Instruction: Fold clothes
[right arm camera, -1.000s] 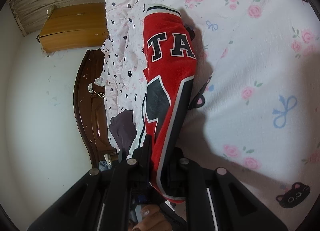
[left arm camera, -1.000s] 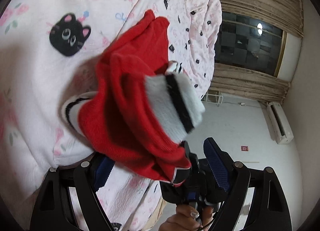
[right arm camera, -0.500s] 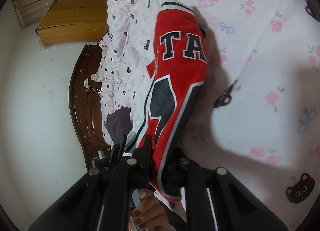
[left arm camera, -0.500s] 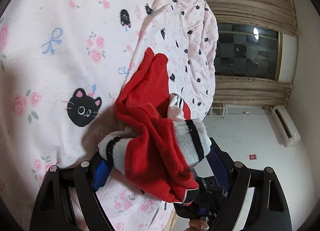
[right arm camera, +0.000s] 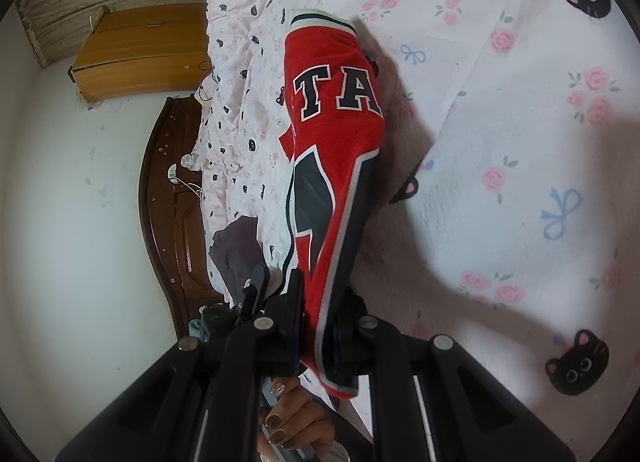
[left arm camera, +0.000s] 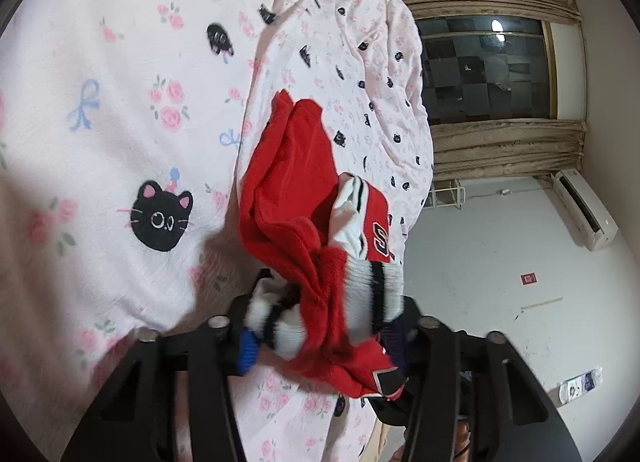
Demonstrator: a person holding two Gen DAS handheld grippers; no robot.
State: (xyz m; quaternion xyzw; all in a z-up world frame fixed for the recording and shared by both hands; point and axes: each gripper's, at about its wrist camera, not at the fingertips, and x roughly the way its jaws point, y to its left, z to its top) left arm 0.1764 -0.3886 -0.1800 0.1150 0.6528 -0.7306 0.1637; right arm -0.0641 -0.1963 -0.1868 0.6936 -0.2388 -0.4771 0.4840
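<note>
A red garment (left arm camera: 296, 198) with white and black striped cuffs hangs over the bed. My left gripper (left arm camera: 320, 338) is shut on its bunched cuff end. In the right wrist view the same red garment (right arm camera: 336, 150) shows black letters "TA" and black panels. My right gripper (right arm camera: 320, 318) is shut on its edge, and the cloth hangs stretched above the sheet.
The pink bedsheet (left arm camera: 100, 102) with black cats and roses lies under the garment, and shows in the right wrist view (right arm camera: 520, 182) too. A rumpled quilt (left arm camera: 360, 62) lies beyond. A dark wooden headboard (right arm camera: 168, 214) and a grey cloth (right arm camera: 236, 254) are at the left. A window (left arm camera: 480, 70) is at the right.
Both grippers have lifted away from the sheet with the garment. My left gripper has closed on the cuff end, which now sits bunched between its fingers.
</note>
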